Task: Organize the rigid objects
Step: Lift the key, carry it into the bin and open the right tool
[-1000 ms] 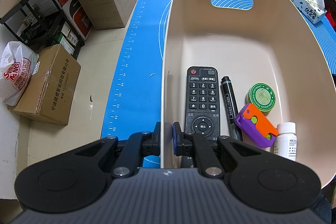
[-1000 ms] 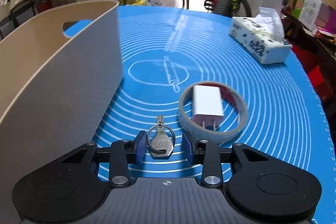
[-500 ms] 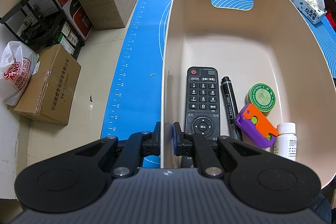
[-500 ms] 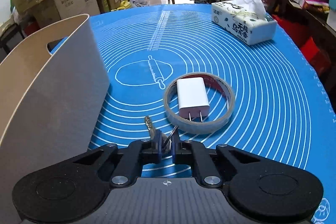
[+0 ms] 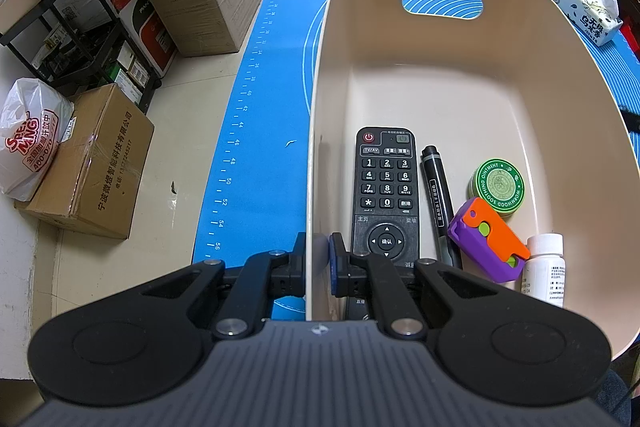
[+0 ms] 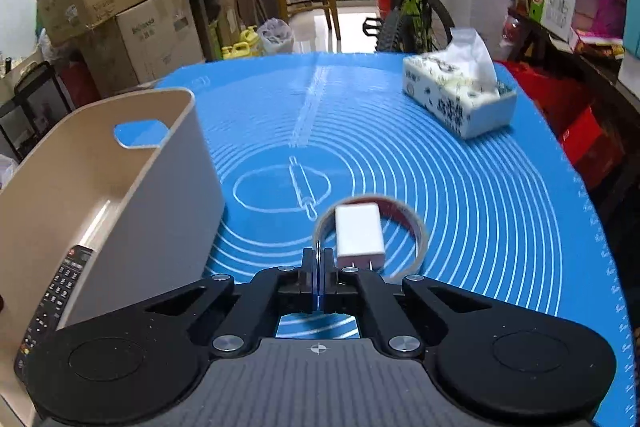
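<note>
My left gripper [image 5: 318, 251] is shut on the near left wall of the beige bin [image 5: 440, 75]. The bin holds a black remote [image 5: 386, 187], a black marker [image 5: 438, 199], a green tin [image 5: 500, 187], a purple and orange toy [image 5: 486, 239] and a white bottle [image 5: 544, 267]. My right gripper [image 6: 319, 259] hangs above the blue mat [image 6: 480, 207], its jaws closing tight on a metal key ring [image 6: 317, 247] seen edge-on; the key itself is hidden. Just beyond lies a white charger [image 6: 358, 235] across a tape roll [image 6: 416, 227]. The bin [image 6: 160, 211] stands to the left.
A tissue box [image 6: 456, 99] sits at the mat's far right. Cardboard boxes [image 5: 92, 163], a black rack and a plastic bag stand on the floor left of the table. A bicycle and a chair stand behind the table.
The right gripper's fingers closed on the key ring and lifted it off the mat, and the view rose and tilted. The left gripper and the bin kept still.
</note>
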The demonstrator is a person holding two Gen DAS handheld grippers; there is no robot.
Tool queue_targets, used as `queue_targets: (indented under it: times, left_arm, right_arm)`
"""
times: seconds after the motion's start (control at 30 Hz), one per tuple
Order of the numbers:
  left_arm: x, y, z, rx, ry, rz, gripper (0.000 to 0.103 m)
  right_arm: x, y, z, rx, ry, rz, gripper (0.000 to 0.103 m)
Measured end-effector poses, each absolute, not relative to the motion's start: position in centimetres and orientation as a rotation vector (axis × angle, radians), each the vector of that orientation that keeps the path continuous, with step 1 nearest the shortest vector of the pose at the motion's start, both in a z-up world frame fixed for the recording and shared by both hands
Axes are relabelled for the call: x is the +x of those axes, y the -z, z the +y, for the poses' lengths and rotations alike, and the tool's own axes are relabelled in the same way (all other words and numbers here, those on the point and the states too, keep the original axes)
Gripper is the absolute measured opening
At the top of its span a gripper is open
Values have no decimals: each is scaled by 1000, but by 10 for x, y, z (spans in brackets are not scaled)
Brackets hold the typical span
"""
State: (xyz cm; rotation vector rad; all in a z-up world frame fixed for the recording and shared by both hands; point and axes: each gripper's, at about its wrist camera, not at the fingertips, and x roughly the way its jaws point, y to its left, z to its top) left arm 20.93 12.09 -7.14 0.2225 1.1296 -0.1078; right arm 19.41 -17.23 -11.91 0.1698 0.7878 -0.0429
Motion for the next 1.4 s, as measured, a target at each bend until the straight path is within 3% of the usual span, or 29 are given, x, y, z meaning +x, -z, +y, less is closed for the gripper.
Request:
queue_targets:
  times: [0.77,1.4]
  left_arm:
    - [210,71,119,216,106,1134,11]
    - [209,71,119,216,108,1134,11]
  right_arm:
    - [200,13,-130,164,-127,561,13]
    - [204,71,-40,8,-347,822,17]
